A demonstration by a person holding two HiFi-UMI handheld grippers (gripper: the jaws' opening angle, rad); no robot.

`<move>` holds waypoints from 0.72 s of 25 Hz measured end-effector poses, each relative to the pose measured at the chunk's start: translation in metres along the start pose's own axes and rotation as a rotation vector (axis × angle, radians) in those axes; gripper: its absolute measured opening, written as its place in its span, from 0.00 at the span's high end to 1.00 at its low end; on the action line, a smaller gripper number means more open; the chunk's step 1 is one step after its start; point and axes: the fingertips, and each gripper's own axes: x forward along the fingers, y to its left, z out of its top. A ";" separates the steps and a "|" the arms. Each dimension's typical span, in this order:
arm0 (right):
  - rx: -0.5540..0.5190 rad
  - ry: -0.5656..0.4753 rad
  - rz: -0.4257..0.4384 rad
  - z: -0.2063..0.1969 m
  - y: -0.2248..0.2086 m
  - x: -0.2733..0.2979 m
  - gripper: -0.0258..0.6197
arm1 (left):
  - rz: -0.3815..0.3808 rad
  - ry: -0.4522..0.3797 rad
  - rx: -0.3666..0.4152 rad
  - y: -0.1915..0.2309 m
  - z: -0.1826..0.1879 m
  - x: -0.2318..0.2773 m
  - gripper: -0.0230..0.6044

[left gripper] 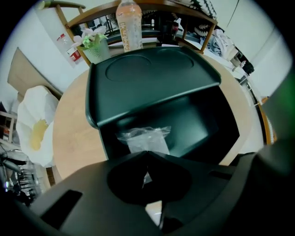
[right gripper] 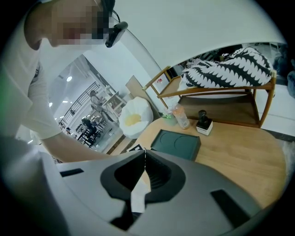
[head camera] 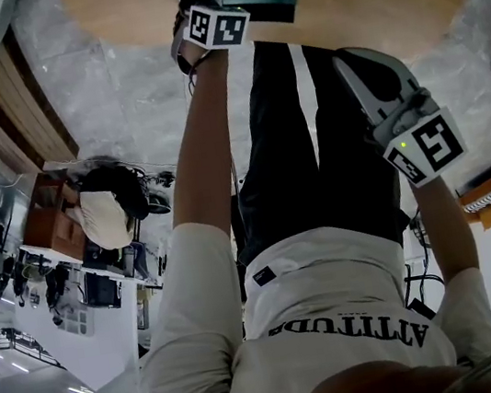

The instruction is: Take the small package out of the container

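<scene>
The left tongs (left gripper: pixel 147 156) are seen closed on the near edge of the small package (left gripper: pixel 144 137), which lies inside the open container (left gripper: pixel 207 124) on the surface (left gripper: pixel 73 138). The right tongs (right gripper: pixel 145 154) are held shut and empty, well apart from it. The grip seems made; the lifting out is judged yet to be done.

On the round wooden counter (left gripper: pixel 73 138), a dark green container (left gripper: pixel 152 78), a drink bottle (left gripper: pixel 129 25) and a potted plant (left gripper: pixel 96 48) are placed.

White lettered short-sleeved T-shirt (head camera: pixel 327 294); black trousers (head camera: pixel 355 154).
</scene>
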 end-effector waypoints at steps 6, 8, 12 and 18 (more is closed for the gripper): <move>-0.036 -0.013 -0.019 0.010 -0.001 -0.019 0.93 | -0.028 -0.113 -0.067 -0.010 0.002 -0.040 0.93; -0.060 -0.022 -0.016 0.022 0.007 -0.024 0.93 | -0.029 -0.157 -0.074 -0.010 0.008 -0.062 0.93; -0.123 -0.037 -0.006 0.045 0.037 -0.033 0.93 | -0.024 -0.236 -0.110 0.001 0.012 -0.109 0.93; -0.212 -0.039 -0.002 0.075 0.093 -0.062 0.93 | -0.015 -0.358 -0.145 0.016 0.021 -0.199 0.93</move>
